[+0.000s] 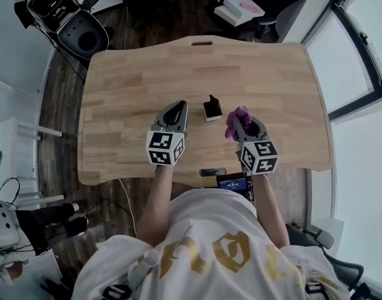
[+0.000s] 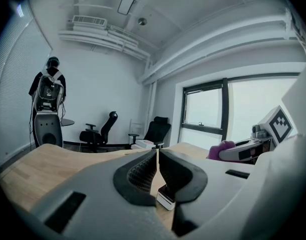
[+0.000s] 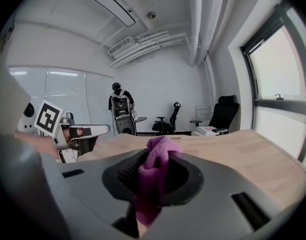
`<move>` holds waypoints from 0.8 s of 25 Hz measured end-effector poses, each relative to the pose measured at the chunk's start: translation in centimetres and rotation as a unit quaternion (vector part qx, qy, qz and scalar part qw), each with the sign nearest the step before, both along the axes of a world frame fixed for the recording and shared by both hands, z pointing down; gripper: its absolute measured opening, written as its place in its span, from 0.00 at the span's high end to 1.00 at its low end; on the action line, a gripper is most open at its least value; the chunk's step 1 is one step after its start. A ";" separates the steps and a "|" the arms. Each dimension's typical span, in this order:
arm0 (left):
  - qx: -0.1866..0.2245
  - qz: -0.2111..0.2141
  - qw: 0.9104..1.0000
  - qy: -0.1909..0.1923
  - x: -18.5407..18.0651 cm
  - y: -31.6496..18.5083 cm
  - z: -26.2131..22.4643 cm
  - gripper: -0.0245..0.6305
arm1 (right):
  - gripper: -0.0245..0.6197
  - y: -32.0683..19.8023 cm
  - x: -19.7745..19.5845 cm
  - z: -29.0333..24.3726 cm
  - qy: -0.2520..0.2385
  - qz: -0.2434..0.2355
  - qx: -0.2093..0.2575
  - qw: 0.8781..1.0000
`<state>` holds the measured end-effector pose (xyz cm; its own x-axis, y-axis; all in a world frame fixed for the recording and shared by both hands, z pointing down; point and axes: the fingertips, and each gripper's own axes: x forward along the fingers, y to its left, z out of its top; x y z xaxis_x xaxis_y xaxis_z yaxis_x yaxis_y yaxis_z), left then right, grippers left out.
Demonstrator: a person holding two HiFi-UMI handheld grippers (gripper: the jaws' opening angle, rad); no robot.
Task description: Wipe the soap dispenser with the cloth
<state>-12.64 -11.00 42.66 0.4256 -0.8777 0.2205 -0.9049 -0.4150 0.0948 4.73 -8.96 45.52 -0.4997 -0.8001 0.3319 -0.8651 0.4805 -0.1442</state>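
The soap dispenser (image 1: 212, 109) stands upright near the middle of the counter (image 1: 134, 74), a small white body with a dark pump on top. It sits between your two claws and a little beyond their tips. Just to its right is the purple cloth (image 1: 239, 117), bunched into a wad, and in the head view a thin strip of bare wood shows between the two, so they are close but apart. Your right claw (image 3: 154, 174) is clenched on that cloth: in the right gripper view the dark pads press it from both sides, with a fold rising above them and a tail hanging below. Your left claw (image 2: 157, 164) is clenched on nothing. Its ribbed pads meet along a thin seam, and the dispenser's white base peeks out low behind the right-hand pad, so it is beside the claw and not in it. Both claws are held over the near half of the counter, pointing away from you. Past the far edge stand black office chairs (image 2: 98, 130), with tall windows (image 1: 366, 42) along your right.
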 end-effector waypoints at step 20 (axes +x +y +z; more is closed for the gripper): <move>-0.058 0.029 0.998 0.022 3.2 -3.2 4.2 0.93 | 0.86 -1.6 0.9 3.4 -0.018 -0.025 -0.047 0.998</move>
